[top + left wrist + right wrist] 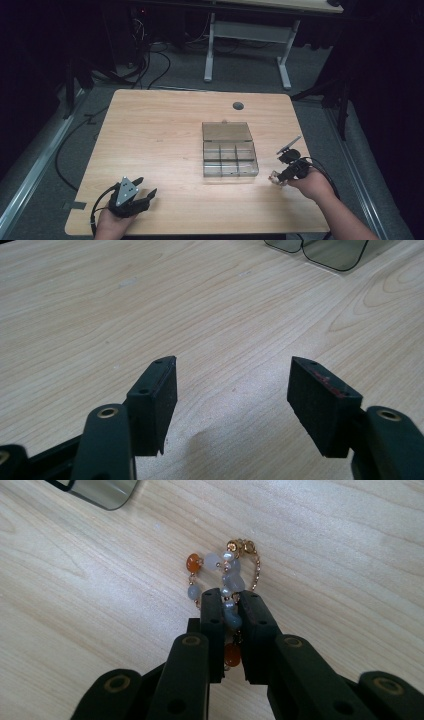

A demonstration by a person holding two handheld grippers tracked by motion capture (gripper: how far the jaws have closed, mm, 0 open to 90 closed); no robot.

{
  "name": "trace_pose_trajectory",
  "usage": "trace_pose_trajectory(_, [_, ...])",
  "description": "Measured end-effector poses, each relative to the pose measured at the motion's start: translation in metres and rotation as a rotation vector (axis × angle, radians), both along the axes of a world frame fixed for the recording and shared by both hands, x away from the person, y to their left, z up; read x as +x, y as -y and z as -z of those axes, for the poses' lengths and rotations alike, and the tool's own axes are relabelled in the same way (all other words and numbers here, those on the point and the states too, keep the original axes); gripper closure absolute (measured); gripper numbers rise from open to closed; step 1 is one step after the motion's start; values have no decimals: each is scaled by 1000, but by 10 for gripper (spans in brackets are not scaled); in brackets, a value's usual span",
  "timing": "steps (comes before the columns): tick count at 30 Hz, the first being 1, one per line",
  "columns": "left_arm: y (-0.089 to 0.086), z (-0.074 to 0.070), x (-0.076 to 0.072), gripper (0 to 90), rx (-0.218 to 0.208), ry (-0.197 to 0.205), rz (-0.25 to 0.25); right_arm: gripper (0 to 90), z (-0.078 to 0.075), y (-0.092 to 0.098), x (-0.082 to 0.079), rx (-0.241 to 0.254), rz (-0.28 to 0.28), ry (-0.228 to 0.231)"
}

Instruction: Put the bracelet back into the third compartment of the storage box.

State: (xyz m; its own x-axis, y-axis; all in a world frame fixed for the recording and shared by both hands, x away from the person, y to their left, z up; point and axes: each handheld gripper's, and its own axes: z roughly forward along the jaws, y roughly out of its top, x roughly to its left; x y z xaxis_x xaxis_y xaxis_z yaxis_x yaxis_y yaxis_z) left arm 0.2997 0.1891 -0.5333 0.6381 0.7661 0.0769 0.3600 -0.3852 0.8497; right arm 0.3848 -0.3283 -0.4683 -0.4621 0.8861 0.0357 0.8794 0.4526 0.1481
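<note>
The right gripper point(229, 611) has its jaws pinched together on a beaded bracelet point(224, 582), a loop of orange, white and grey beads on a gold chain with a small gold clasp. The bracelet lies on the wooden table point(150, 135), just to the right of the clear compartment box point(230, 161); from above it shows as a small pale cluster at the tip of that gripper point(278, 178). Whether it is already lifted off the wood or only gripped against it cannot be told. The box stands near the middle of the table with its lid point(227, 131) folded back flat behind it, and its six compartments look empty as far as can be made out. The left gripper point(232, 390) rests near the table's front left corner, jaws wide apart with nothing between them. So the grasp looks secured, while carrying the bracelet over and dropping it into a compartment is, by this reading, yet to come.
</note>
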Motion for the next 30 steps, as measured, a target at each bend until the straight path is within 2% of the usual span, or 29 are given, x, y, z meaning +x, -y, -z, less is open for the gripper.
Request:
trace_pose_trajectory(4, [0, 0, 0, 372, 0, -2, 1, 827, -8, 0, 1, 1, -5, 8])
trace_pose_trajectory(21, [0, 0, 0, 372, -2, -1, 5, 826, -27, 3, 0, 34, -6, -16])
trace_pose_trajectory(23, [0, 0, 0, 372, -2, -1, 6, 826, -26, 2, 0, 33, -10, -21])
trace_pose_trajectory(28, [0, 0, 0, 372, -2, 0, 6, 824, -1, -6, -3, 40, -27, -51])
trace_pose_trajectory(30, [0, 0, 0, 372, -2, 0, 6, 823, 3, -7, -3, 38, -24, -52])
